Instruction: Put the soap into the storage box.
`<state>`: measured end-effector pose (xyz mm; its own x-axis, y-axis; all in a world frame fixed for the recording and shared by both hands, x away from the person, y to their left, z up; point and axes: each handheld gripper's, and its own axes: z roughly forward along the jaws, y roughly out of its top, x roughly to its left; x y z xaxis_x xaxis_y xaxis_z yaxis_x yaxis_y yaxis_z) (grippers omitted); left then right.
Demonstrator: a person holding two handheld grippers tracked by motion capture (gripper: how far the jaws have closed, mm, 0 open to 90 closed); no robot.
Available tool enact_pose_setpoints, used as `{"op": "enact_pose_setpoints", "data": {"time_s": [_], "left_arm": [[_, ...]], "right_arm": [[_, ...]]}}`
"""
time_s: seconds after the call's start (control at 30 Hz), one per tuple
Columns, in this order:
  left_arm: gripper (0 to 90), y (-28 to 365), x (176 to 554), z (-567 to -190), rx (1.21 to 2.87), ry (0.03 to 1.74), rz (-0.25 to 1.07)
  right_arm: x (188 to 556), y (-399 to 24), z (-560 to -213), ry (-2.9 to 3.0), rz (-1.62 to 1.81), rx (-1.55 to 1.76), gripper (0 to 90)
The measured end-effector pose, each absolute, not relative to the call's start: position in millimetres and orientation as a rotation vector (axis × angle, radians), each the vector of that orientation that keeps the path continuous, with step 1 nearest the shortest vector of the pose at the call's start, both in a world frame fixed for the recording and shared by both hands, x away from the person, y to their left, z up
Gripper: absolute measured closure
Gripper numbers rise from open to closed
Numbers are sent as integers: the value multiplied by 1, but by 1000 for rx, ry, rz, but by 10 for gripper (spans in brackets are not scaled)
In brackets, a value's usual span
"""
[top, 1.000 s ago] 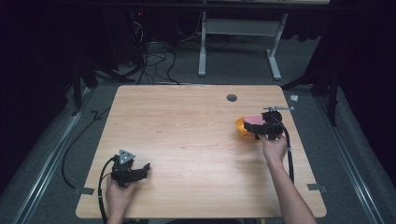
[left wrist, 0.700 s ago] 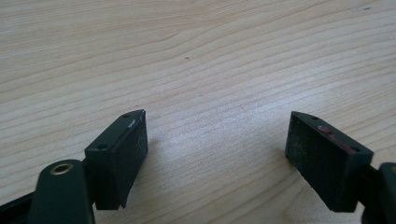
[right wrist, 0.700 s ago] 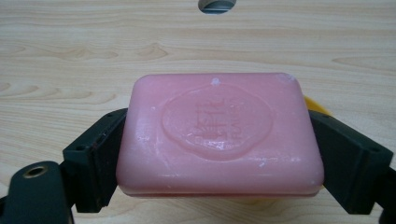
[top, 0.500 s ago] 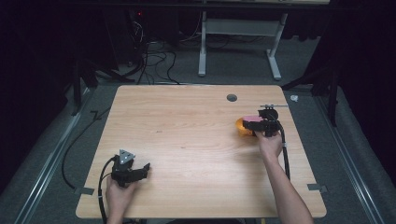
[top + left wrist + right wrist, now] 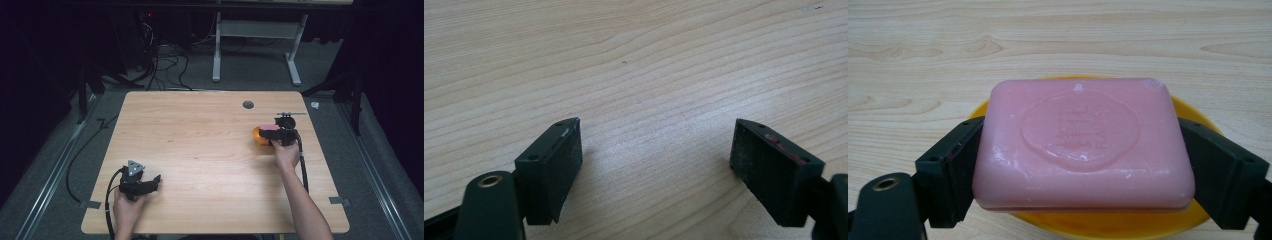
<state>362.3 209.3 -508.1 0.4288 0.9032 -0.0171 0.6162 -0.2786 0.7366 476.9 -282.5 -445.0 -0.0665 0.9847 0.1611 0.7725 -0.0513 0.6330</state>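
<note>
With our right gripper (image 5: pixel 1083 165) clamping the pink soap (image 5: pixel 1083 145) over the yellow dish (image 5: pixel 1198 112), we should keep it level, our left gripper (image 5: pixel 656 160) wide and empty.

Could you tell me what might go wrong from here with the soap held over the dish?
The pink soap bar looks glossy and rounded, and the right gripper clamps it only at its two short ends, so it may slip or twist out. The yellow dish sits near the right edge of the table; a drop or nudge could push it off. The left gripper rests open far away, unable to steady anything.
</note>
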Motion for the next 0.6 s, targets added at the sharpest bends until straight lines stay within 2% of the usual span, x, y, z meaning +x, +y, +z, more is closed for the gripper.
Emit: {"op": "enact_pose_setpoints", "data": {"time_s": [0.6], "left_arm": [[213, 209, 362, -508, 2007, 1277, 541]], "right_arm": [[482, -277, -455, 1865, 810, 1902, 132]]}}
